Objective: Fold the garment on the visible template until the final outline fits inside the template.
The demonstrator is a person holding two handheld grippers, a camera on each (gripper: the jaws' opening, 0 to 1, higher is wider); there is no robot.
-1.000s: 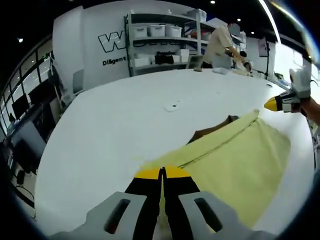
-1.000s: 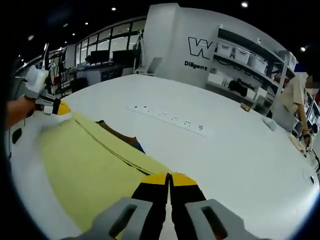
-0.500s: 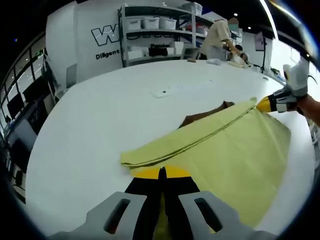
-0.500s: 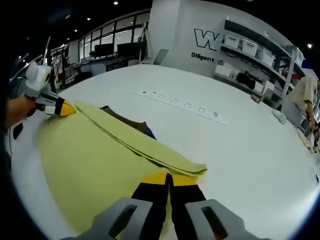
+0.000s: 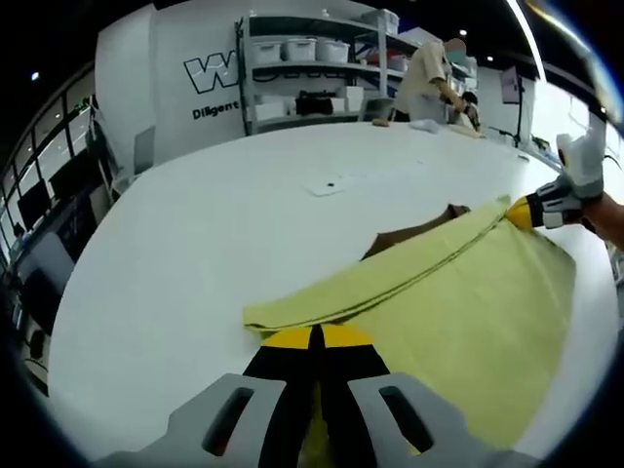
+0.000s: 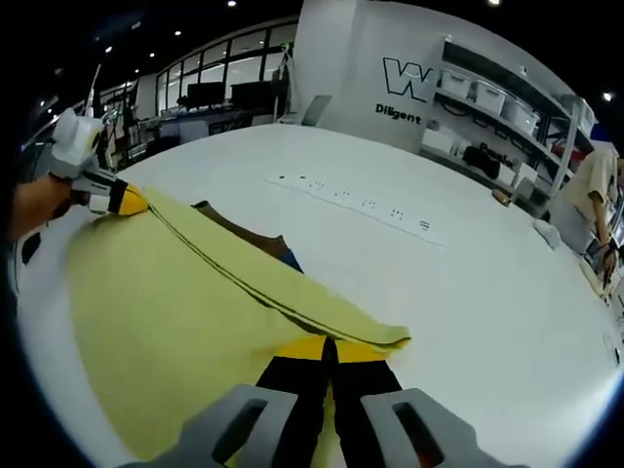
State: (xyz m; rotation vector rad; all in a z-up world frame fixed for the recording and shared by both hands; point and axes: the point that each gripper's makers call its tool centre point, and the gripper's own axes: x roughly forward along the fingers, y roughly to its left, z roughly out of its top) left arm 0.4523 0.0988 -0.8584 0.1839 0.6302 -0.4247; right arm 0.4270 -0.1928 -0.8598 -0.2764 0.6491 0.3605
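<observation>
A pale yellow garment [image 5: 458,312] lies spread on the white table [image 5: 195,253], with a doubled fold running along its far edge. A brown template [image 5: 414,234] peeks out from under that fold. My left gripper [image 5: 315,336] is shut on the garment's near corner, and cloth shows between its jaws. The right gripper [image 5: 526,212], held by a gloved hand, pinches the fold's far end. In the right gripper view, the right gripper [image 6: 330,348] is shut on the garment [image 6: 156,302]. There the left gripper [image 6: 125,200] holds the other end, and the brown template [image 6: 244,234] shows beside the fold.
A row of sockets [image 6: 351,207] is set into the table beyond the garment, and a small plate [image 5: 330,185] is set into the tabletop. Shelves with bins [image 5: 302,78] line the back wall. A person [image 5: 429,83] stands at the far table edge.
One second ago both jaw tips sat at the garment's edge. Now a doubled fold lies past the tips. Little differs from half a second ago.
</observation>
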